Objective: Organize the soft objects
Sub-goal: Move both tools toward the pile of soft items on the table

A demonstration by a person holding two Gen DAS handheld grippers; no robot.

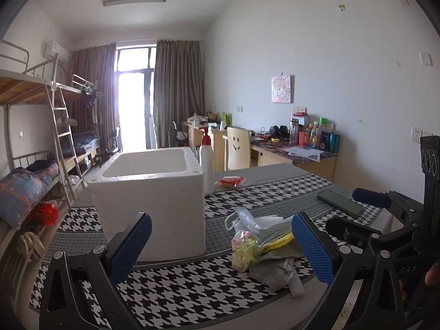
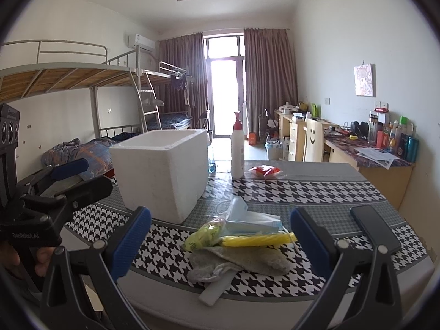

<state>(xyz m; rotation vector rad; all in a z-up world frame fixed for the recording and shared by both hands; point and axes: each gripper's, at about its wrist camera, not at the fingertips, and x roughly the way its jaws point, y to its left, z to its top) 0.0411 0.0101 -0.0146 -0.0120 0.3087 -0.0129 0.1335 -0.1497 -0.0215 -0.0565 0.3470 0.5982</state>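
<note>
A pile of soft things lies on the houndstooth table cloth (image 1: 170, 283): a grey cloth (image 2: 247, 261), a yellow-green plastic bag (image 2: 202, 238), a yellow strip (image 2: 258, 240), pale blue face masks (image 2: 247, 220) and a white flat piece (image 2: 217, 288). The pile also shows in the left wrist view (image 1: 264, 250). A white foam box (image 1: 154, 192), open on top, stands left of the pile; it shows in the right wrist view too (image 2: 162, 173). My left gripper (image 1: 220, 250) is open and empty, just before the pile. My right gripper (image 2: 220, 247) is open and empty, facing the pile.
A white pump bottle (image 2: 237, 148) and a red packet (image 2: 264, 171) stand behind the box. A dark phone (image 2: 375, 227) lies at the right. The table's near edge (image 2: 247, 310) is close. Bunk beds stand left, desks right.
</note>
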